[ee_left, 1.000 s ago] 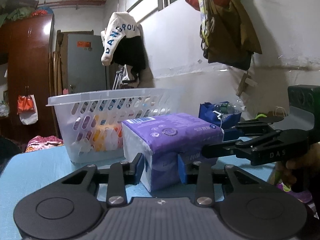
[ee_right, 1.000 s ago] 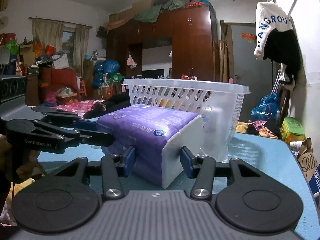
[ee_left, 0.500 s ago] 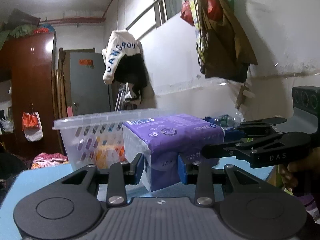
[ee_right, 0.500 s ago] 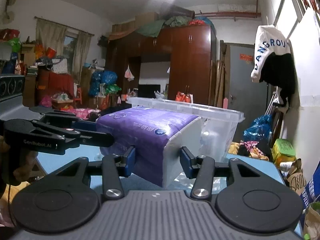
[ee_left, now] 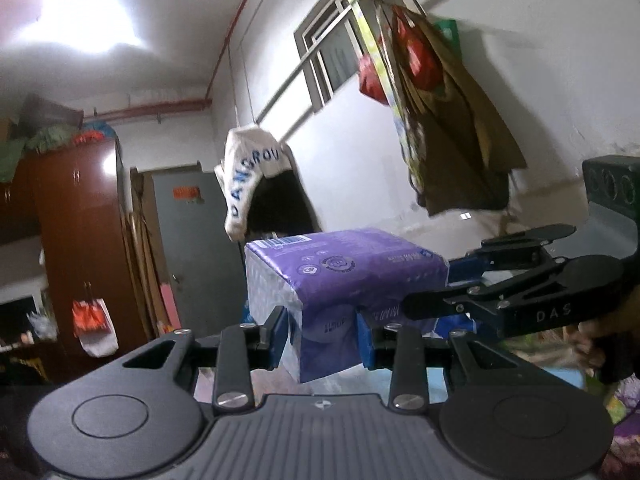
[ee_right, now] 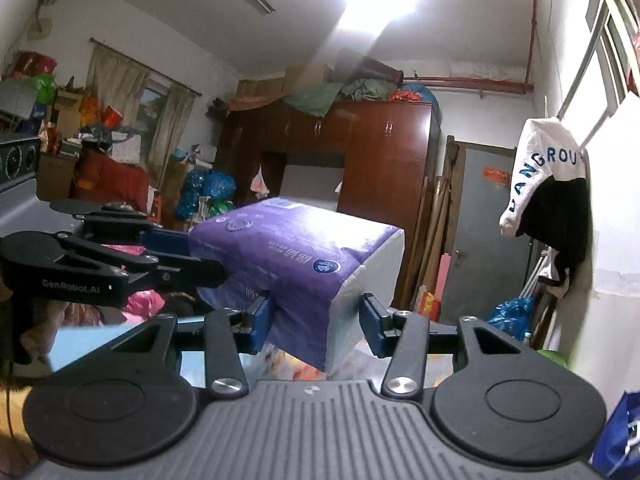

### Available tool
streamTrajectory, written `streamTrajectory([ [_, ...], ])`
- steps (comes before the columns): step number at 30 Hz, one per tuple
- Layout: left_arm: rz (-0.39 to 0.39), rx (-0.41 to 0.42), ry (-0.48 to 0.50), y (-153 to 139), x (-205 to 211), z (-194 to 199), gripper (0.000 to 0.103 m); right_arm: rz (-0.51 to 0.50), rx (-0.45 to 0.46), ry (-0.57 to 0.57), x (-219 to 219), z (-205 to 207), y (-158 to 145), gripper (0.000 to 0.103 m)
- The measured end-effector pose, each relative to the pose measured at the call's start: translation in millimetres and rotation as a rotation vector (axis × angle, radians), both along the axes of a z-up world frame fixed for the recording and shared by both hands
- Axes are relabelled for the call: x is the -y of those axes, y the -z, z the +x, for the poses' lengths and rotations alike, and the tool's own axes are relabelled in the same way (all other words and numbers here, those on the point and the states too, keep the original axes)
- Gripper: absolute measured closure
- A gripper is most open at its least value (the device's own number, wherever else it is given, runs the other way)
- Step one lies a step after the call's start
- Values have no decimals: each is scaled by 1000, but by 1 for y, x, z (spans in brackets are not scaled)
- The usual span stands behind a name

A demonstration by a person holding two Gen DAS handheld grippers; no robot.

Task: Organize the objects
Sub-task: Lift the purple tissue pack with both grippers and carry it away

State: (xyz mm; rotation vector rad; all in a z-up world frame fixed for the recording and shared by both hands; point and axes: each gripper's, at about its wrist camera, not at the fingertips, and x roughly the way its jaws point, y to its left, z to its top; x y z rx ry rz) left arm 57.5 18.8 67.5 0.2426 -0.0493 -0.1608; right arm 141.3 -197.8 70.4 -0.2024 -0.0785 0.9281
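Note:
A purple and white tissue pack (ee_left: 340,280) hangs in the air, held from two sides. My left gripper (ee_left: 322,338) is shut on its near lower corner. My right gripper (ee_right: 316,322) is shut on the pack (ee_right: 296,268) at its white end. Each gripper shows in the other's view: the right one (ee_left: 440,300) at the pack's right side, the left one (ee_right: 188,260) at its left side. The white basket is almost out of view; only a blurred bit of its contents (ee_right: 292,366) shows under the pack in the right wrist view.
A strip of the blue table (ee_right: 92,340) shows low at the left in the right wrist view. A dark wooden wardrobe (ee_right: 372,184) and a grey door (ee_right: 476,240) stand behind. Clothes and bags (ee_left: 448,128) hang on the right wall.
Both grippers have lifted the tissue pack well up from the table. The basket and table have dropped out of the left wrist view and nearly out of the right one.

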Motion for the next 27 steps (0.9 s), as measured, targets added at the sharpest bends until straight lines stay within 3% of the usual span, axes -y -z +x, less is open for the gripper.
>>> streamTrajectory([
  [6,40,30,-38,-44,-2,23,64,-11,-32,-2,-16,29,-27,52],
  [11,7,-19,-55,-60,-17,63,64,-63,-89,25,-34,55,-26,52],
  [20,-58,-206,-98,-34,-56,142,63,-198,-233,74,-76,99,7,52],
  [27,-110,-313,-122,-15,-76,175,62,-246,-314,102,-88,111,15,52],
])
